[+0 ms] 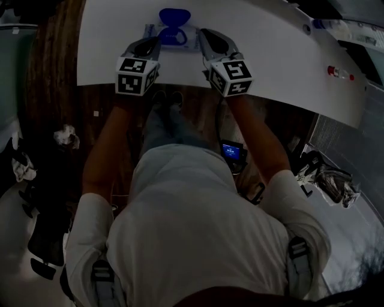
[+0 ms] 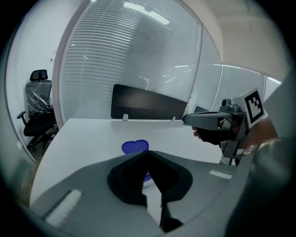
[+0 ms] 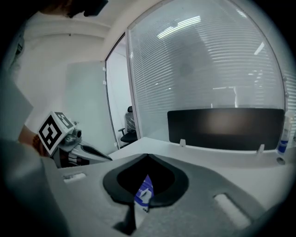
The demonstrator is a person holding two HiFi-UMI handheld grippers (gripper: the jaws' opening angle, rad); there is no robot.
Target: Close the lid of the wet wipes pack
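The wet wipes pack [image 1: 152, 31] lies on the white bench [image 1: 270, 57]. Its blue lid [image 1: 174, 16] stands up, open. The left gripper [image 1: 155, 42] is just beside the pack on one side and the right gripper [image 1: 204, 33] on the other. Both grippers are pinched narrow, with their tips together and nothing held.

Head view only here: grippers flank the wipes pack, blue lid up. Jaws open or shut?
Observer: Left gripper: jaws together, bar a thin slit.
Operator: Right?
Observer: Right gripper too; a blue-and-white strip of the wet wipes pack shows in its slit. Pinched or not, I can't tell.
Operator: Is it touching the lid?
Observer: No; the left gripper view shows it off to the side of the lid, a gap between them.
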